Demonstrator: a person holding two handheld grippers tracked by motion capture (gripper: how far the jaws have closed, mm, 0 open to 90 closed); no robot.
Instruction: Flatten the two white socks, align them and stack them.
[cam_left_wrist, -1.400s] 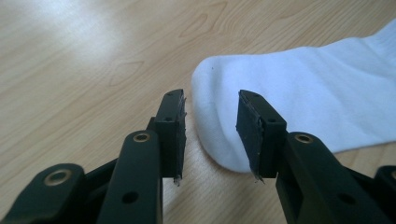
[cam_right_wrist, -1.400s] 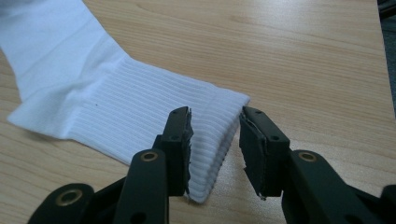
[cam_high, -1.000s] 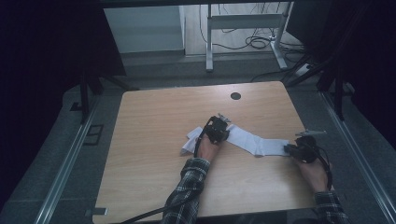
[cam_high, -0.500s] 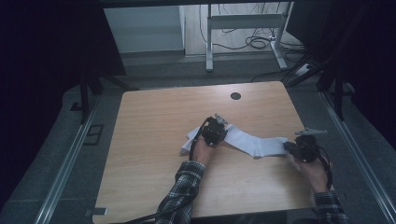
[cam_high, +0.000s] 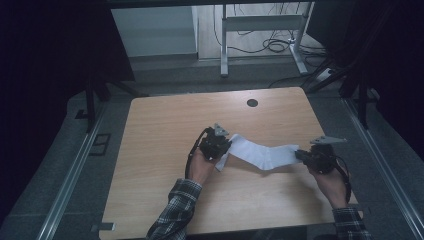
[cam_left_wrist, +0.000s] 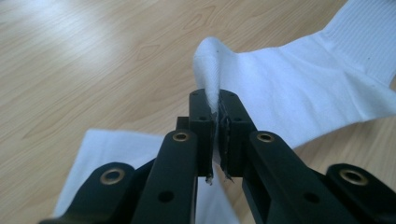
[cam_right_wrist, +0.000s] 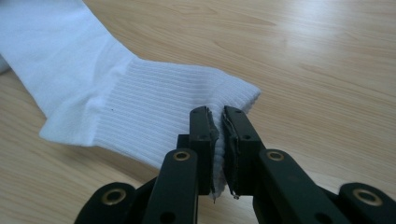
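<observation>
Here each tool, left tool (cam_high: 226, 143) and right tool (cam_high: 298, 154), clenches one sock (cam_high: 262, 153) end above open table (cam_high: 165, 120).

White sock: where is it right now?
In the high view the white sock stretches across the table right of centre, between the left gripper, which pinches one end, and the right gripper, clamped on its ribbed cuff.

Readable text: none anywhere.
Sock (cam_high: 262, 152): plain white, ribbed cuff, no brand or size mark to be read.
Table (cam_high: 165, 125): bare wood grain, no label or number.
Gripper bodies: black, no lettering legible.
</observation>
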